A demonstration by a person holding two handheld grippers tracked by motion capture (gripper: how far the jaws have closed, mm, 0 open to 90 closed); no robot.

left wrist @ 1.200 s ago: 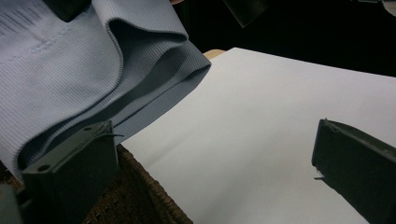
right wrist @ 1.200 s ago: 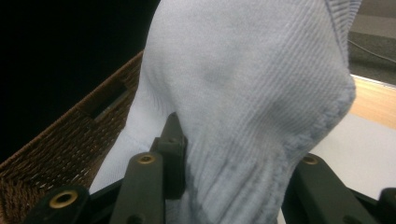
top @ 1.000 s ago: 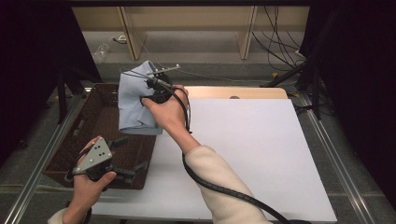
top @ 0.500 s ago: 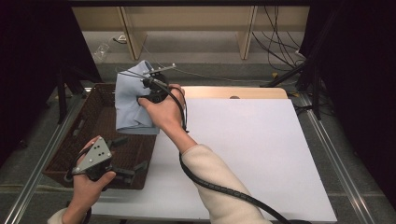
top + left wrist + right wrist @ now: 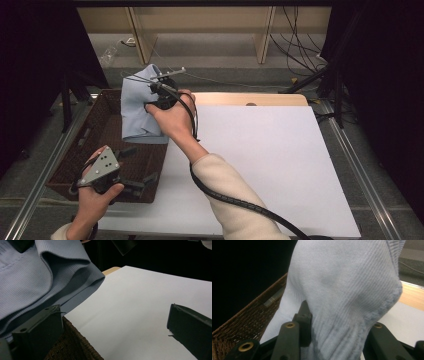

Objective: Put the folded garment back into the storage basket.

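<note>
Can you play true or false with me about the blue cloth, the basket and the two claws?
1. The right claw is shut on the blue cloth. True.
2. The cloth lies flat on the white table. False: it hangs from the right claw over the basket.
3. The left claw is open and holds nothing. True.
4. The basket is shiny metal. False: it is dark brown wicker.
5. The left claw is over the near part of the basket. True.
</note>
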